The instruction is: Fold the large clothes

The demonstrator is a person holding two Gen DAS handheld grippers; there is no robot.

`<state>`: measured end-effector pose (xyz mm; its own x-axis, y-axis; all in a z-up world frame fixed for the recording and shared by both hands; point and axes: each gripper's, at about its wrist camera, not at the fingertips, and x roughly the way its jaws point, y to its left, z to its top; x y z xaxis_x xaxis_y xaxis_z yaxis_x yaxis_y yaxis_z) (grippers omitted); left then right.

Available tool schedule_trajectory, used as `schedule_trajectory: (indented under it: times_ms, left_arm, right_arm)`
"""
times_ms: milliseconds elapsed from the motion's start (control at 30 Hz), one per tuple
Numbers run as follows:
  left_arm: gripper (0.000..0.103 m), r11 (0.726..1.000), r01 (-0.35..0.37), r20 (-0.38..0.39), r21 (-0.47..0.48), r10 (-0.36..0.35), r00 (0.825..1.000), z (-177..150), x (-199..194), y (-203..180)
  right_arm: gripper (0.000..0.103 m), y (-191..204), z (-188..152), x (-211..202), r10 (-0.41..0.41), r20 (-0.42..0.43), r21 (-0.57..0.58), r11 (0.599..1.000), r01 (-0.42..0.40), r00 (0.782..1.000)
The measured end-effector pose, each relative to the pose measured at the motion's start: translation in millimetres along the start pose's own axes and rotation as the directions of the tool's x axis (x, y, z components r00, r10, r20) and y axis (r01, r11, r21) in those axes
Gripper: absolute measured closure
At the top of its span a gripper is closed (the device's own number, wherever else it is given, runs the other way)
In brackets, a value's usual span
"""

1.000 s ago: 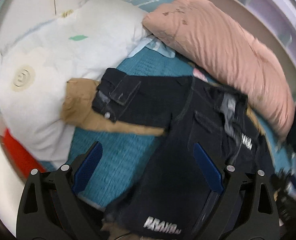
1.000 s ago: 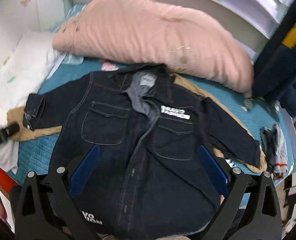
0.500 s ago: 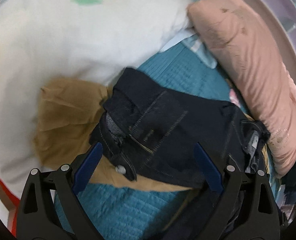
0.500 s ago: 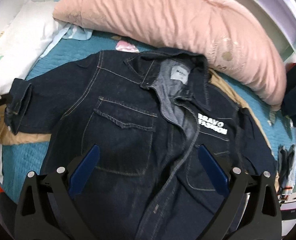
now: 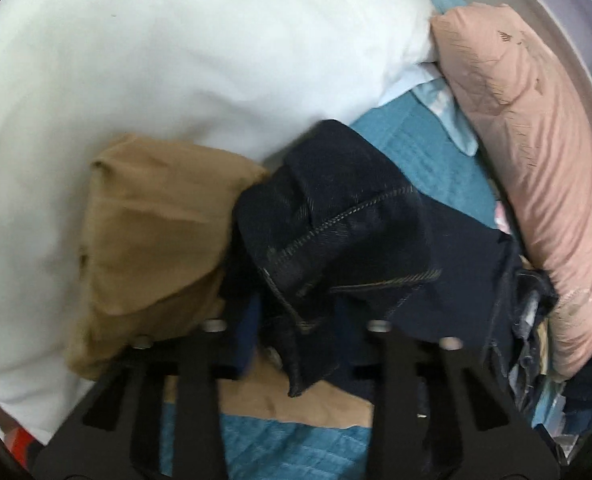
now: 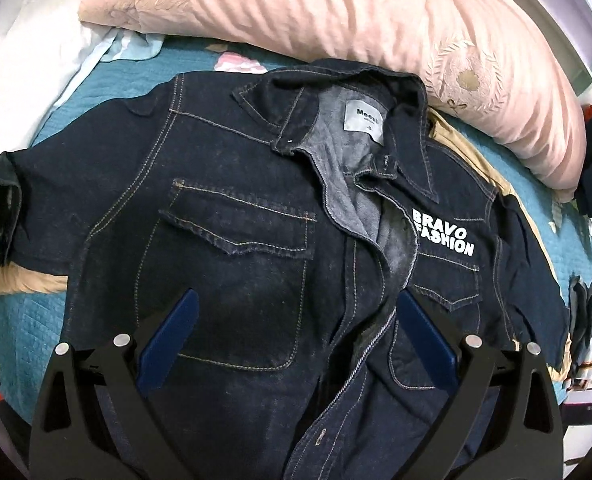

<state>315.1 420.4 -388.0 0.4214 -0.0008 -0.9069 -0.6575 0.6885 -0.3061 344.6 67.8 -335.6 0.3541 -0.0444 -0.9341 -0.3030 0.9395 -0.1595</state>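
Jaws of the left gripper (image 5: 296, 344), spread a second ago, now pinch the denim jacket's (image 6: 255, 264) sleeve cuff (image 5: 328, 240), starting the sleeve fold, while the right gripper (image 6: 296, 344) hovers spread.

"BRAVO FASHION" on denim jacket (image 6: 255, 264) chest; "Mees.." on neck label (image 6: 363, 122).

The left gripper (image 5: 296, 344) has its fingers drawn close together on the cuff of the dark denim jacket (image 5: 336, 240), and the sleeve end is bunched up between them. A tan garment (image 5: 151, 232) lies under the sleeve, partly over a white pillow (image 5: 155, 64). A pink pillow (image 5: 536, 168) lies along the right side of the teal bed cover (image 5: 424, 160).
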Motion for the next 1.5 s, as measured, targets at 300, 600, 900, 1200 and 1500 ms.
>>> schedule_trajectory:
  times_ms: [300, 600, 900, 1200, 1500]
  left_arm:
    - [0.093, 0.999, -0.004, 0.034, 0.042, 0.002, 0.999, -4, -31, -8]
    - [0.094, 0.992, 0.047, 0.087, 0.117, -0.058, 0.995, -6, -84, -45]
    - [0.094, 0.969, 0.156, 0.083, 0.194, -0.174, 0.981, -28, -124, -123]
    - [0.094, 0.912, 0.281, -0.006, 0.3, -0.293, 0.956, -82, -123, -244]
    - [0.094, 0.854, 0.385, -0.181, 0.35, -0.341, 0.922, -152, -65, -367]
  right_arm:
    - [0.008, -6, -4, -9, -0.002, 0.007, 0.015, 1.0, 0.002, 1.0]
    - [0.008, -30, -9, -28, -0.007, 0.038, 0.054, 0.999, 0.005, 0.999]
    - [0.008, -94, -31, -54, -0.044, 0.056, 0.167, 0.985, 0.034, 0.997]
    - [0.008, -180, -63, -67, -0.087, 0.042, 0.287, 0.955, 0.071, 0.995]
    - [0.008, -260, -72, -72, -0.171, 0.053, 0.4, 0.907, 0.136, 0.984]
